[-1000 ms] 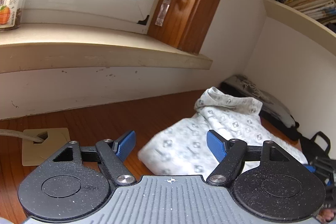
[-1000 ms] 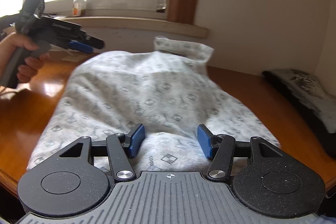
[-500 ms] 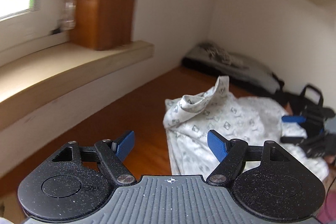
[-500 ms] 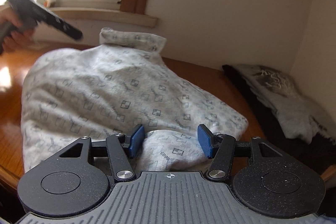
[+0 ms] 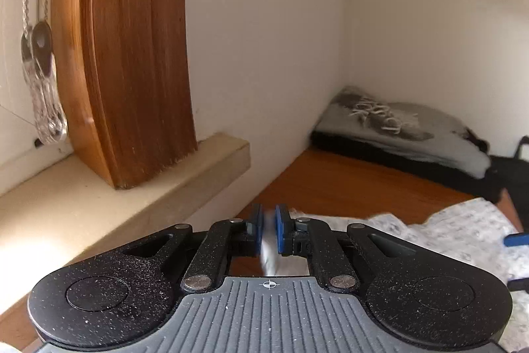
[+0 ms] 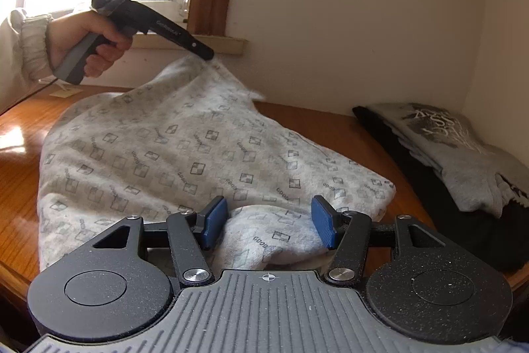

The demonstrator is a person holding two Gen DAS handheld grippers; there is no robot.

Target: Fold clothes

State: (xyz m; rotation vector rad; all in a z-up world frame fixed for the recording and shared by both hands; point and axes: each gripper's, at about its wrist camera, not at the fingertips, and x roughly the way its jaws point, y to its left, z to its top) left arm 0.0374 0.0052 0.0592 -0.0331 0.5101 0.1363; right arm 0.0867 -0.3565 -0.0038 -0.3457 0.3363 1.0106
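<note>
Here the left gripper was closing w/ a raised far corner of the patterned garment between its pads; right gripper stood half-spread around the near hem on the wooden table. Best to lift slowly, keep fabric taut.

From the left wrist we look low along the left claw, close to the window sill, facing the room's corner. From the right wrist we look from the counter's near edge across the patterned garment toward the window. Both views share the folded grey pile in the corner, the garment and the sill.
</note>
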